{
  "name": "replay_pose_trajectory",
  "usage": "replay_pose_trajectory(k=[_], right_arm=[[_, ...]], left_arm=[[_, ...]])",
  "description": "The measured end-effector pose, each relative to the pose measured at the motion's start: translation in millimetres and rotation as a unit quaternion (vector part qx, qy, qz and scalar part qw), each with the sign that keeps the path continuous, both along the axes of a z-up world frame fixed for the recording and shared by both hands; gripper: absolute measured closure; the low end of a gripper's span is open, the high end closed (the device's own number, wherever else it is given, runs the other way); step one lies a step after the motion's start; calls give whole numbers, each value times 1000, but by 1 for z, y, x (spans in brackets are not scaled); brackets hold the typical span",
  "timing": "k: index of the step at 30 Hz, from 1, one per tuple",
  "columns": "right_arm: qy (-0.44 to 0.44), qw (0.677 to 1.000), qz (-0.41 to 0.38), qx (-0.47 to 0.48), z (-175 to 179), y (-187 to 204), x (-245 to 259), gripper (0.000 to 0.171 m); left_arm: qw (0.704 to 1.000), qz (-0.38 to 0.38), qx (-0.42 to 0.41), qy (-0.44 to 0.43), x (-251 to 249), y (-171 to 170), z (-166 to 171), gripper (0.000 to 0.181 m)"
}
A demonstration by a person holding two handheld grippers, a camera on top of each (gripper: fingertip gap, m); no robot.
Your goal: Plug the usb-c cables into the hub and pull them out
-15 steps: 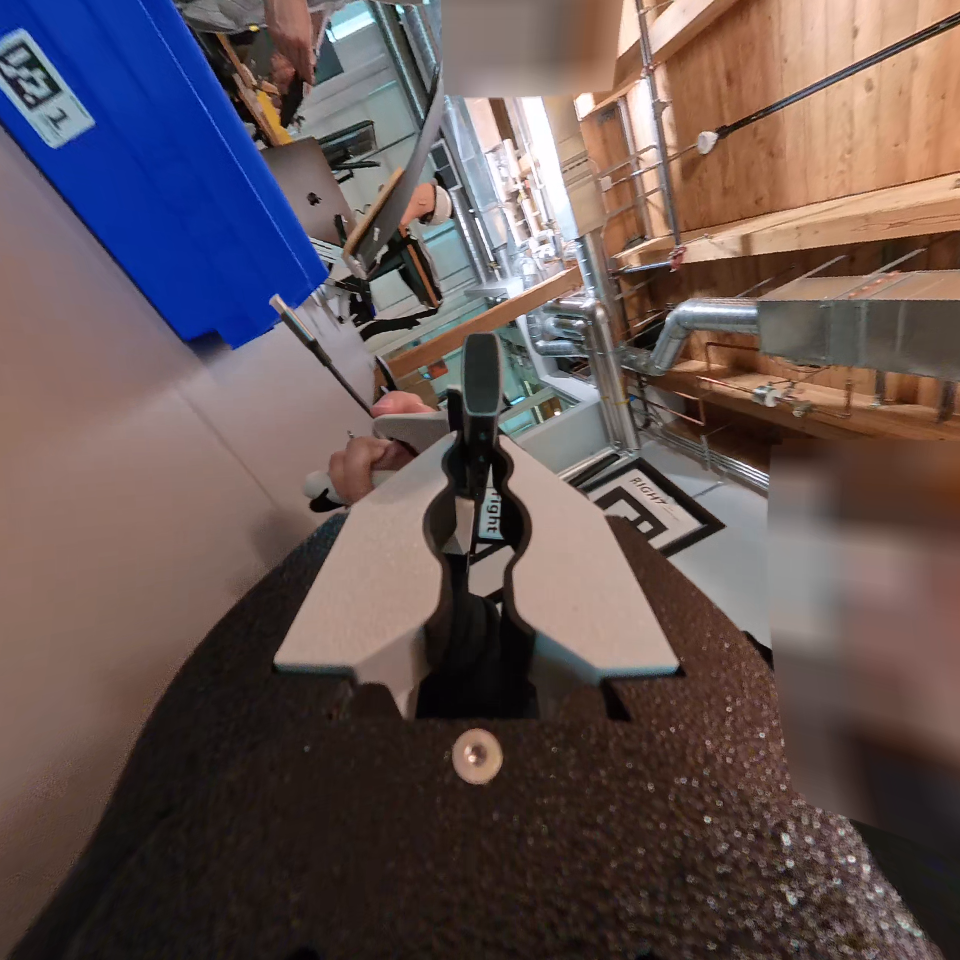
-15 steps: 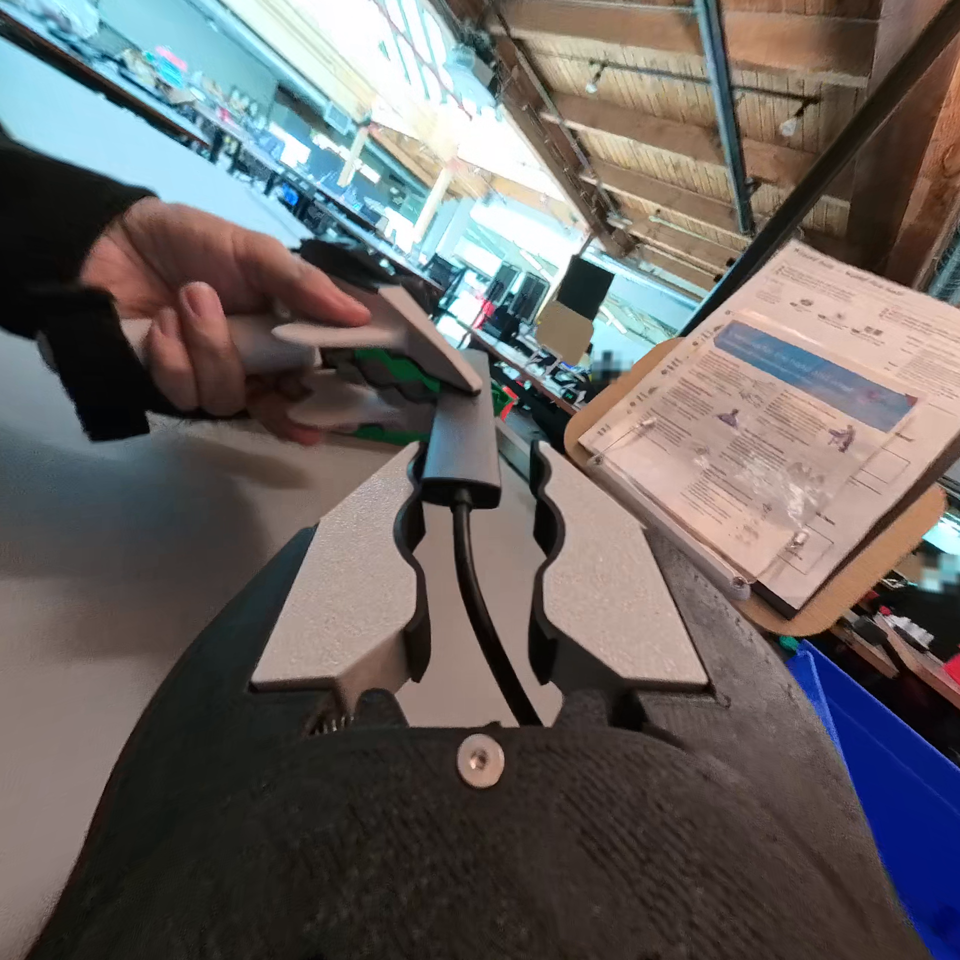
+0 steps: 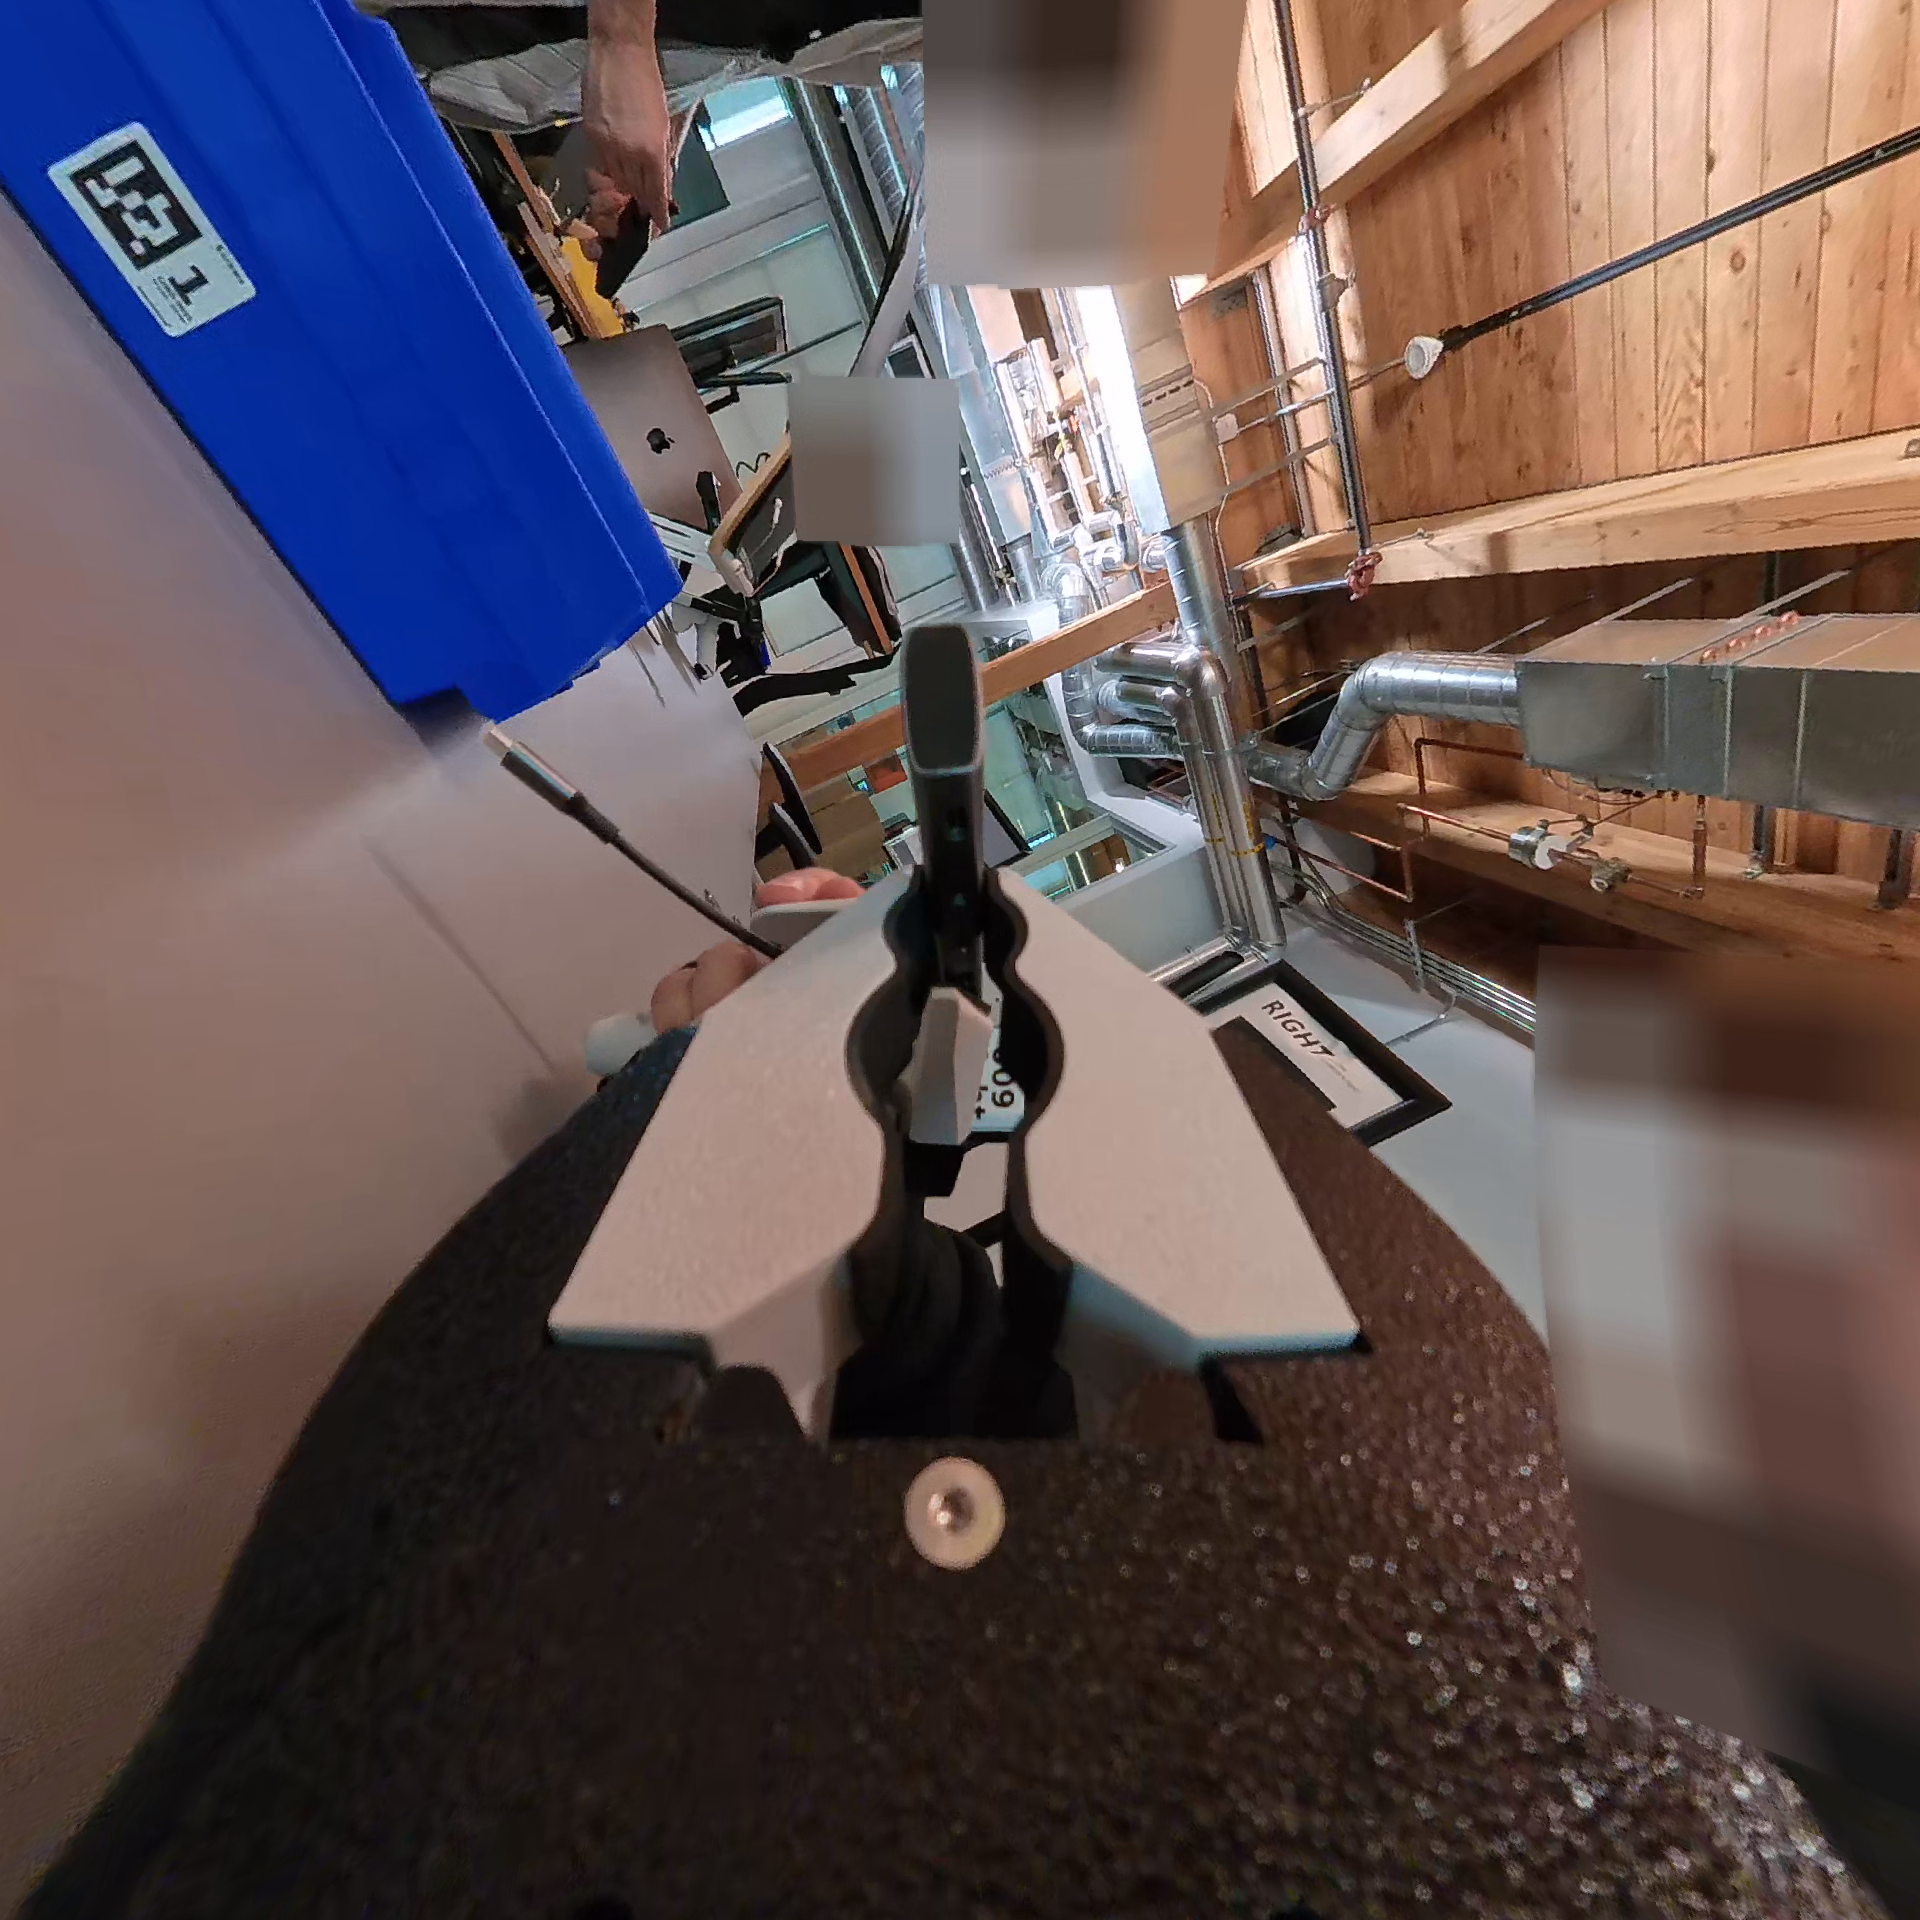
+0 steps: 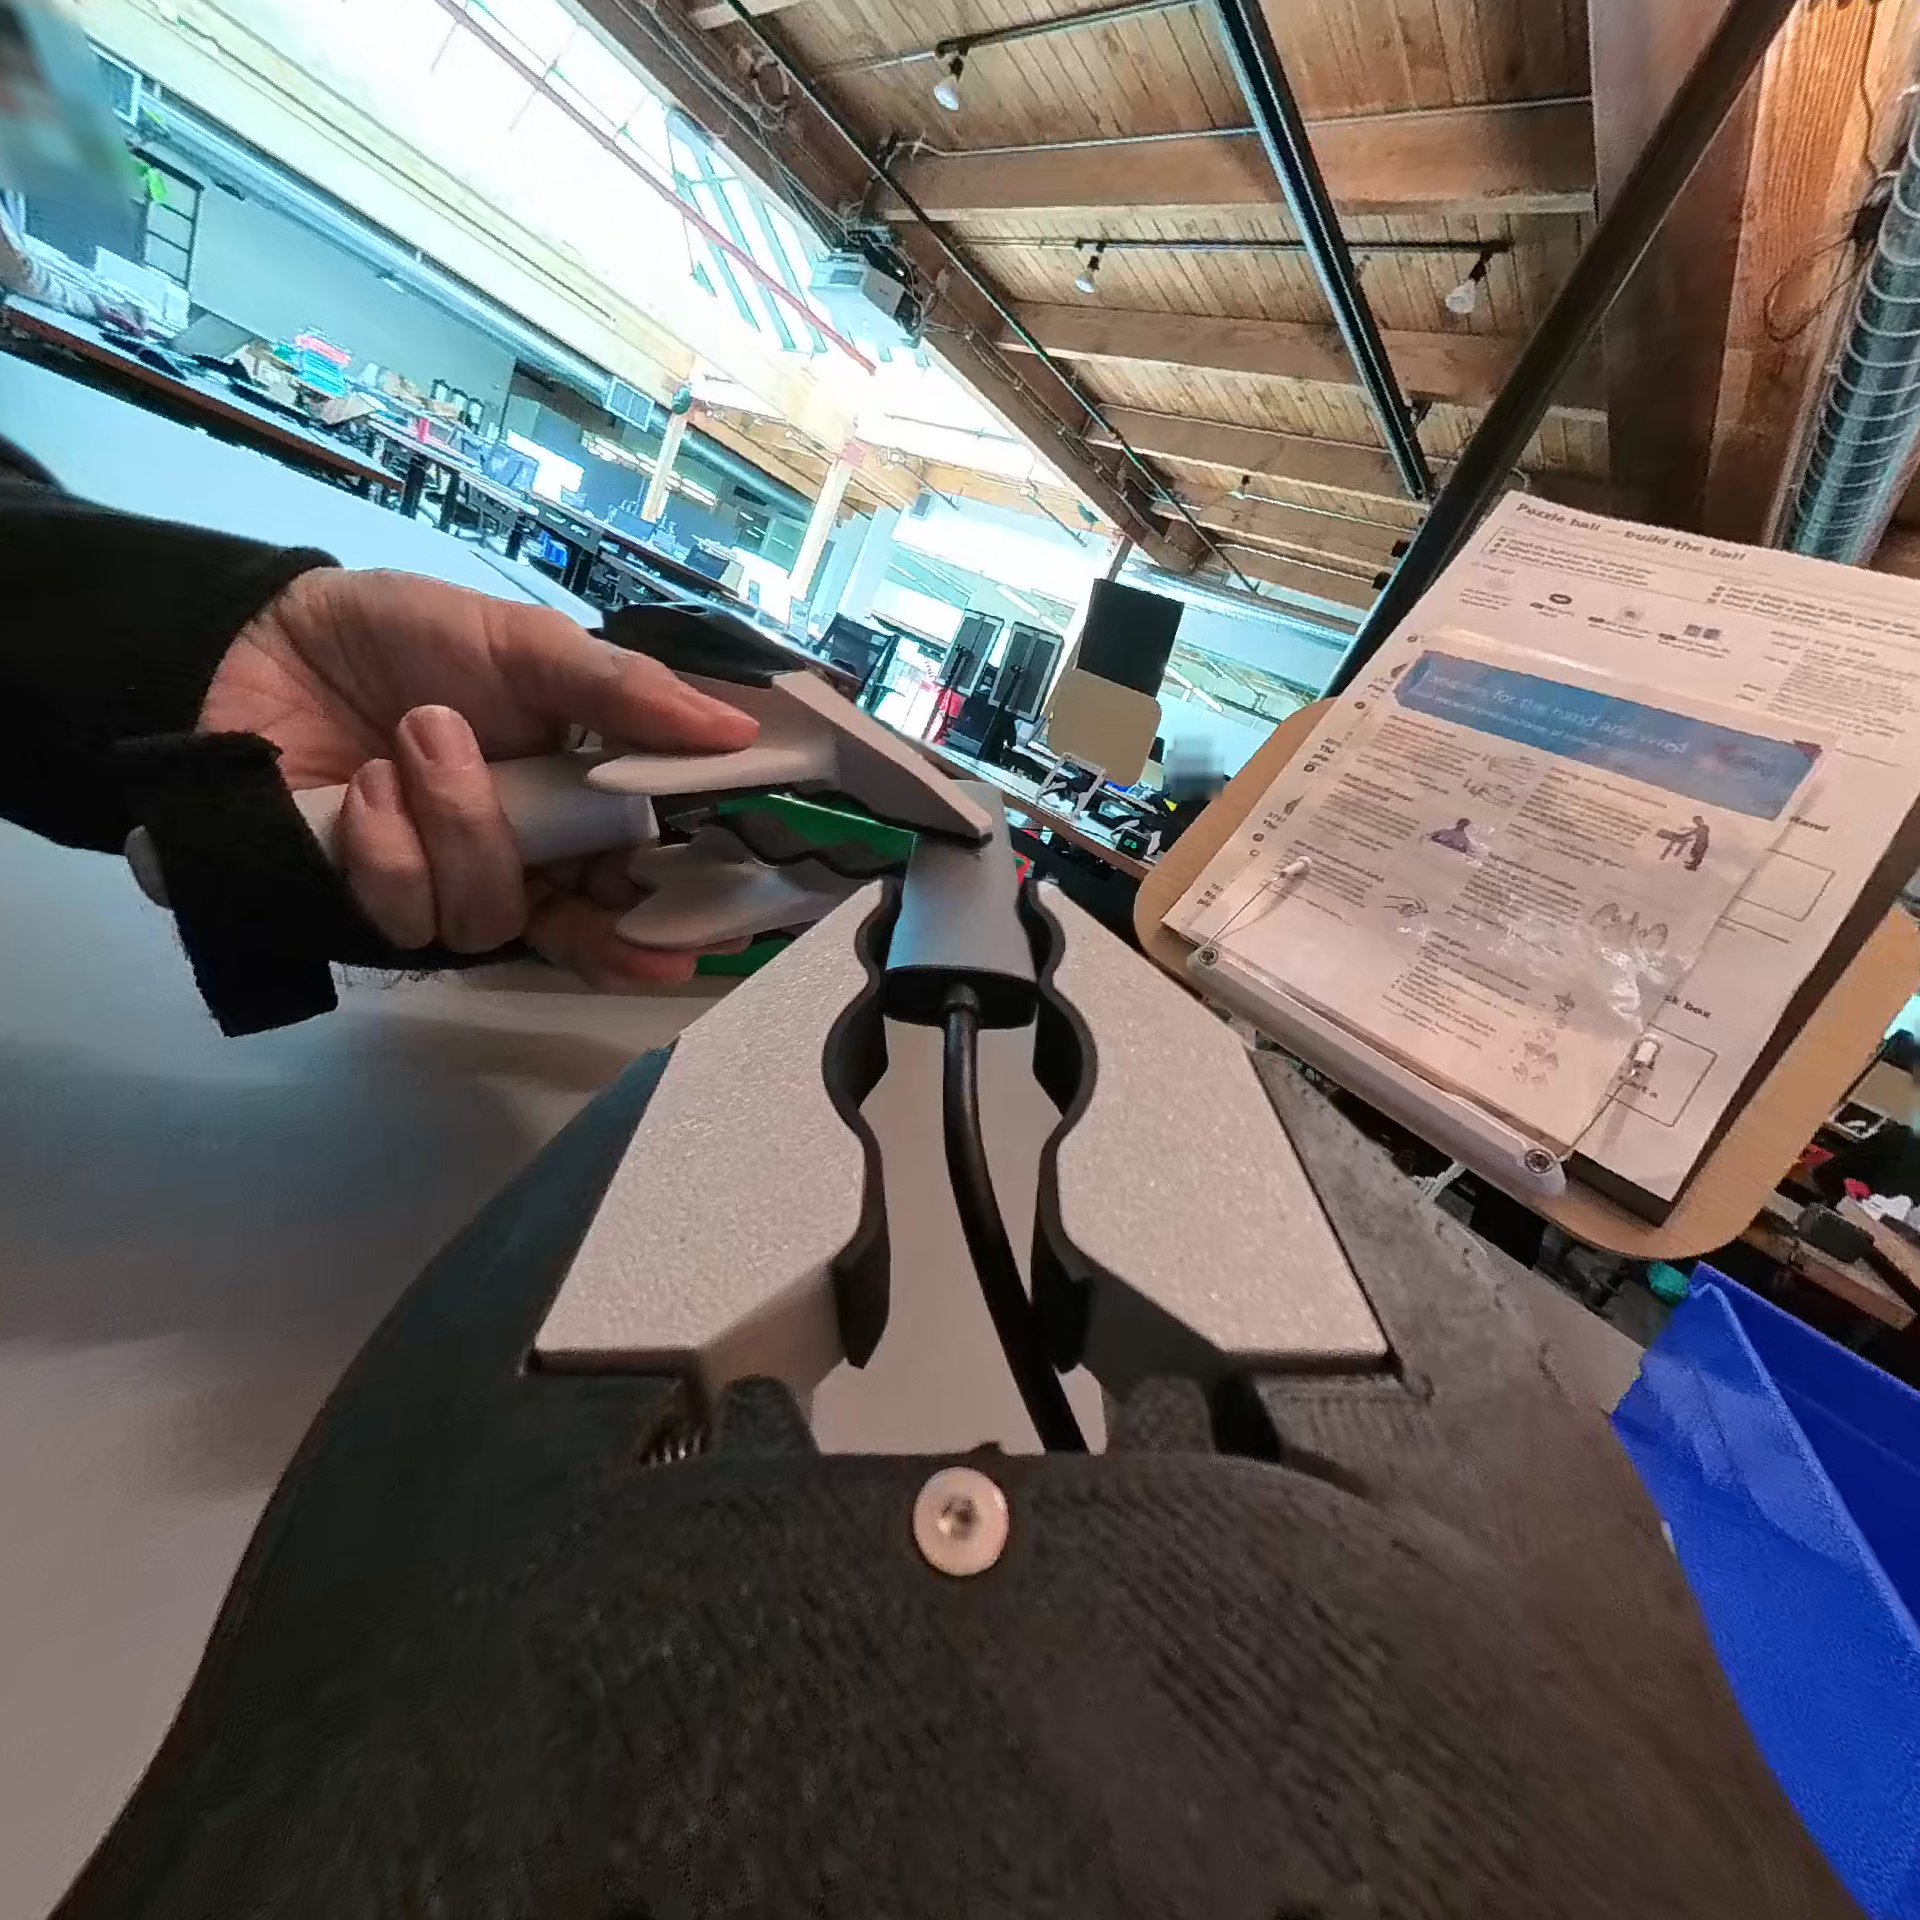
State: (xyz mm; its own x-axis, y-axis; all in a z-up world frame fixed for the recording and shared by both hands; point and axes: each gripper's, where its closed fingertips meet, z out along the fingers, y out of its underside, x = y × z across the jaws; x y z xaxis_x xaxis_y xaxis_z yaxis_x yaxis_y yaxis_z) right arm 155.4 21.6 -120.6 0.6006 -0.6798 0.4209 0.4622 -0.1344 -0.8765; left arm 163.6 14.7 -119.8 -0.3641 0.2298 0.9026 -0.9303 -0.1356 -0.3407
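Note:
A dark grey hub point(image 3: 940, 727) sticks up edge-on between the fingers of my left gripper point(image 3: 943, 906), which is shut on it. In the right wrist view the hub point(image 4: 961, 904) sits between the fingertips of my right gripper point(image 4: 961, 930), which is shut on its near end. Its black cable point(image 4: 982, 1195) trails back between the fingers. The left gripper point(image 4: 925, 862), held by a hand point(image 4: 447, 727), clamps the hub's far end from the left. A free USB-C plug point(image 3: 530, 764) on a thin black cable hangs over the table beside the hub.
A blue bin point(image 3: 364, 416) stands on the grey table point(image 3: 208, 987); it also shows at the right in the right wrist view point(image 4: 1787, 1507). A clipboard with printed sheets point(image 4: 1558, 883) stands on a stand to the right. Another person's hand point(image 3: 623, 135) is far behind.
Both grippers still hold the hub. The free USB-C plug and cable have shifted a little and show more clearly in the left wrist view.

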Motion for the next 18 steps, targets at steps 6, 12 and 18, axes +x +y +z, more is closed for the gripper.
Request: replay_pose_trajectory(k=[6, 12, 18], right_arm=[[53, 996, 2, 68, 3, -2, 4, 149], [70, 984, -42, 161, 10, -45, 21, 149], [53, 987, -73, 131, 4, -45, 27, 149]], left_arm=[[995, 46, 57, -60, 7, 0, 1, 170], [917, 135, 228, -297, 12, 41, 30, 156], [672, 262, 539, -435, 89, 188, 31, 153]])
